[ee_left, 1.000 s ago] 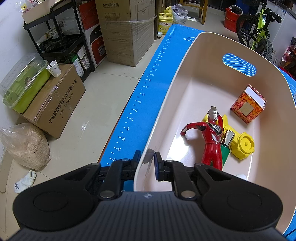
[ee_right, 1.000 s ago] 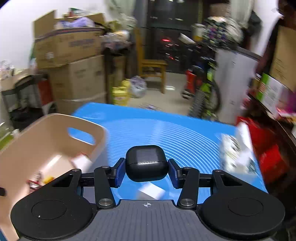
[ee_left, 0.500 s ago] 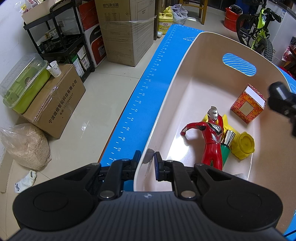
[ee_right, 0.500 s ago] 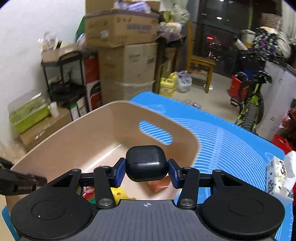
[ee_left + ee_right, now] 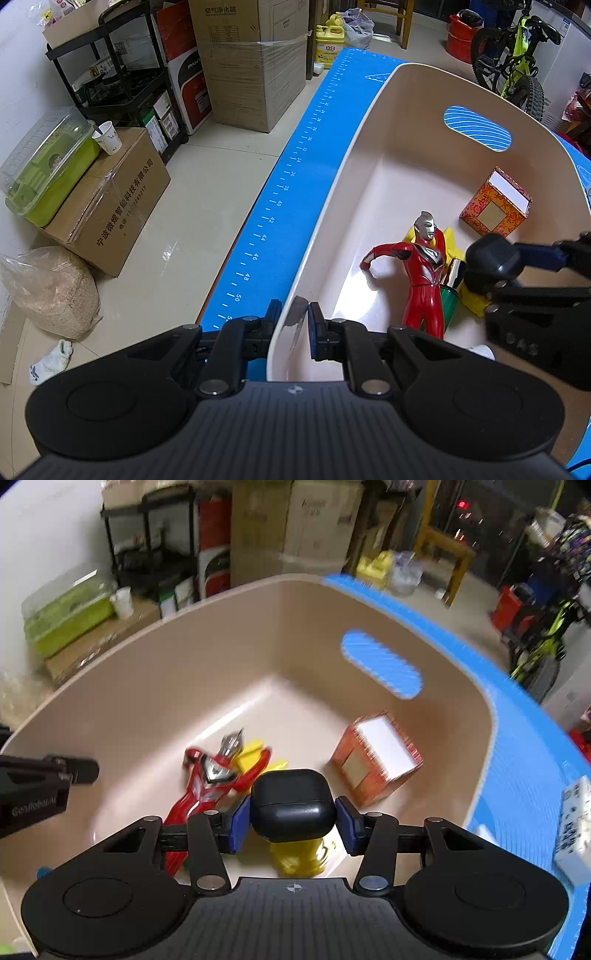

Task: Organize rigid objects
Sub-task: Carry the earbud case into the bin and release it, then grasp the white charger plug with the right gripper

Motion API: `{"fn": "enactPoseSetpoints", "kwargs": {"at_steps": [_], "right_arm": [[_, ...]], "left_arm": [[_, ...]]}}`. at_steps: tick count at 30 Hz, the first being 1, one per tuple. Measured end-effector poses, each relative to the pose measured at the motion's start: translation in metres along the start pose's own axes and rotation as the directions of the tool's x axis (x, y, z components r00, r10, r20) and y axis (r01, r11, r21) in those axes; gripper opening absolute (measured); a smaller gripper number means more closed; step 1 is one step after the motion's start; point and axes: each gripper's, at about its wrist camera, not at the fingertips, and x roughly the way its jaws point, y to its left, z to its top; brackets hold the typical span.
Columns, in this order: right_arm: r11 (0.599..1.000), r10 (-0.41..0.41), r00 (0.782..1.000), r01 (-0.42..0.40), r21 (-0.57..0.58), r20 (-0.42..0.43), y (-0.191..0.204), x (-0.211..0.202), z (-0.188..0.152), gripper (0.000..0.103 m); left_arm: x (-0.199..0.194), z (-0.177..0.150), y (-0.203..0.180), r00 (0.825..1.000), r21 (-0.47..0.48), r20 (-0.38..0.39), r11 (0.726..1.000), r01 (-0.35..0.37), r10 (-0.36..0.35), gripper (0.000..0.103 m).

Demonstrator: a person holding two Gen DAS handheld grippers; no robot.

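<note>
Now the earbud case is arriving over the bin

Closest in the right wrist view, the right gripper (image 5: 293, 819) is clamping a black earbud case (image 5: 291, 805) between its blue pads, and it is hanging over the inside of the beige bin (image 5: 155, 657). A second ago the same gripper was carrying the case above the open blue mat (image 5: 535, 738), with the bin off to one side; it has since been swinging across and dipping, so the case is now sitting above the bin floor, over the yellow toy (image 5: 299, 856) and beside the red figure (image 5: 207, 779). Its grip has been holding steady the whole way. Meanwhile the left gripper (image 5: 291, 325) is staying pinched on the bin's near rim, unmoved, steadying it. Further in, the patterned orange box (image 5: 376, 753) is lying near the far wall, under the handle slot. Judging by this, transport is finishing and the release is coming next; a drop here would probably be landing on the toys rather than on bare floor.
</note>
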Motion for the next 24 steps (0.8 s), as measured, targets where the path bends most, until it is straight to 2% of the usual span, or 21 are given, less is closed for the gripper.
{"fn": "enactPoseSetpoints", "kwargs": {"at_steps": [3,5,6,13,15,24], "right_arm": [[1.0,-0.002,1.0,0.002,-0.002,-0.019,0.002,0.002,-0.001,0.054],[1.0,0.0,1.0,0.0,0.014,-0.03,-0.001,0.002,0.0,0.061],[1.0,0.007,1.0,-0.006,0.02,-0.029,-0.002,0.001,0.0,0.061],[0.997,0.04,0.998,-0.043,0.059,0.042,-0.013,-0.021,-0.001,0.066],[0.996,0.022,0.996,-0.028,0.084,0.082,-0.02,-0.034,-0.001,0.07],[0.969,-0.105,0.97,0.05,0.243,0.22,-0.078,-0.084,-0.001,0.071]], "left_arm": [[0.0,0.0,0.0,1.0,0.0,0.0,1.0,0.0,0.0,0.017],[0.0,0.0,-0.001,1.0,0.0,0.001,1.0,0.001,-0.001,0.017],[0.0,0.0,-0.001,1.0,0.002,0.001,1.0,-0.001,0.001,0.017],[0.0,0.0,-0.001,1.0,-0.001,0.0,1.0,0.0,0.0,0.017],[0.0,0.0,-0.001,1.0,0.0,0.0,1.0,0.0,0.0,0.017],[0.0,0.0,-0.001,1.0,0.0,0.0,1.0,0.0,0.0,0.017]]}}
